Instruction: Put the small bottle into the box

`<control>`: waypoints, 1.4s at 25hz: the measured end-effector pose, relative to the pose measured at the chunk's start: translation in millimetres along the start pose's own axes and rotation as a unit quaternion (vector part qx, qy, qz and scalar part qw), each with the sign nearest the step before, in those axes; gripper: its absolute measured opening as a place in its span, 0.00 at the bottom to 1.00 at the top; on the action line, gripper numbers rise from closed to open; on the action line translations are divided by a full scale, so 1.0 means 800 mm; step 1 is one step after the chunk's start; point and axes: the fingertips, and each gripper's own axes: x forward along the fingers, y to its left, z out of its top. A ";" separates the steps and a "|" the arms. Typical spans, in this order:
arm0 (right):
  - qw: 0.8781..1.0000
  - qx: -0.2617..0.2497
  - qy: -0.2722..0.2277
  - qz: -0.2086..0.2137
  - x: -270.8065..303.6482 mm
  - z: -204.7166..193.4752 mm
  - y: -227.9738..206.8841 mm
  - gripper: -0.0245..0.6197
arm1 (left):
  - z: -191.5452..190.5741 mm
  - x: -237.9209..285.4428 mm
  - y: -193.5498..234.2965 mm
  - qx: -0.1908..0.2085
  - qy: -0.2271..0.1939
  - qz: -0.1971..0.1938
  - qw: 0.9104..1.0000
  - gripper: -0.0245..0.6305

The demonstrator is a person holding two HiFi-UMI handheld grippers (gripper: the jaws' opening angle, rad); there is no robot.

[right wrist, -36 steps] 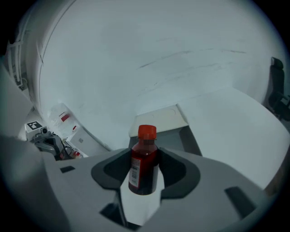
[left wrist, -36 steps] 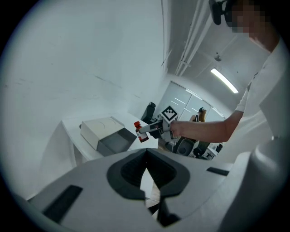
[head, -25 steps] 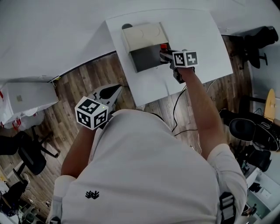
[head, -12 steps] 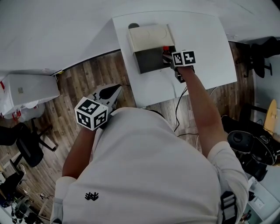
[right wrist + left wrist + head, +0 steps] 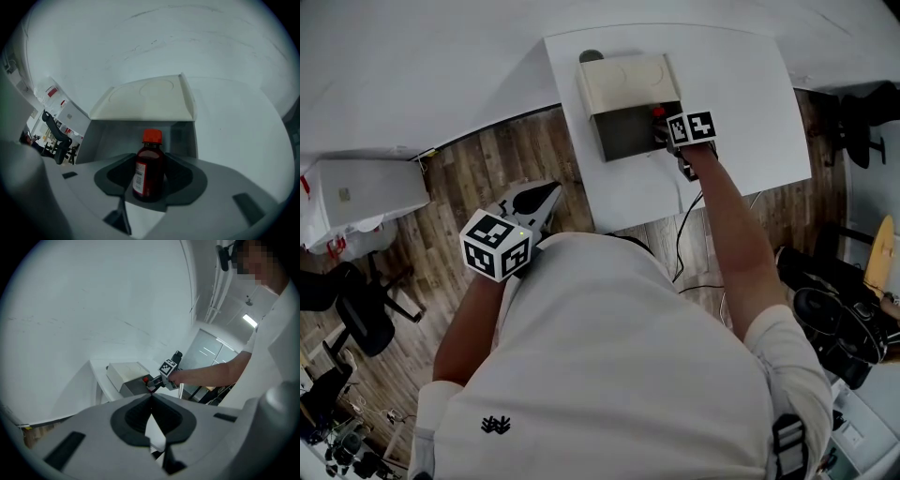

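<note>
Bottle (image 5: 149, 171) held upright in right gripper (image 5: 149, 159), at box (image 5: 108, 136) opening.

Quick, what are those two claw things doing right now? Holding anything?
Left gripper: closed, empty.
Right gripper: closed on the small bottle.

One small bottle (image 5: 149, 171), one box (image 5: 628, 82) and one table (image 5: 741, 94) are counted, with two grippers: left gripper (image 5: 151, 399), right gripper (image 5: 664, 131).

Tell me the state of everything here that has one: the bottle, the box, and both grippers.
small bottle: upright, red cap on, gripped
box: open, lid raised
right gripper: shut on the small bottle
left gripper: shut, empty
</note>
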 end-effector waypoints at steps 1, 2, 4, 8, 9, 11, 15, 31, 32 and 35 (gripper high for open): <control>1.000 -0.003 0.005 -0.002 0.001 -0.001 -0.001 0.34 | 0.001 0.000 0.001 0.000 0.000 0.000 1.000 0.05; 1.000 -0.006 0.009 -0.004 0.003 -0.002 -0.001 0.34 | 0.002 0.001 0.002 0.000 0.000 0.000 1.000 0.05; 1.000 -0.012 0.016 -0.006 0.007 -0.003 0.000 0.34 | 0.003 0.001 0.005 -0.002 0.000 0.000 1.000 0.05; 0.999 -0.015 0.029 -0.010 0.010 -0.003 0.000 0.35 | 0.004 0.003 0.009 -0.005 0.002 -0.001 1.000 0.05; 0.999 -0.014 0.033 -0.011 0.011 -0.004 0.000 0.35 | 0.004 0.003 0.009 -0.005 0.002 -0.001 1.000 0.05; 0.999 -0.012 0.041 -0.012 0.010 -0.005 -0.001 0.35 | 0.004 0.004 0.007 -0.005 0.002 -0.002 1.000 0.05; 0.999 0.014 0.047 -0.011 0.010 -0.009 -0.004 0.35 | 0.004 0.007 0.005 -0.005 0.002 -0.005 1.000 0.05; 0.999 0.018 0.041 -0.021 0.012 -0.009 -0.004 0.39 | 0.001 0.004 0.010 -0.007 0.002 -0.009 1.000 0.05; 0.999 0.018 0.040 -0.022 0.013 -0.008 -0.004 0.39 | 0.000 0.003 0.011 -0.007 0.002 -0.009 1.000 0.05; 0.999 0.019 0.033 -0.026 0.012 -0.004 -0.005 0.40 | -0.001 0.001 0.015 -0.007 0.002 -0.010 1.000 0.05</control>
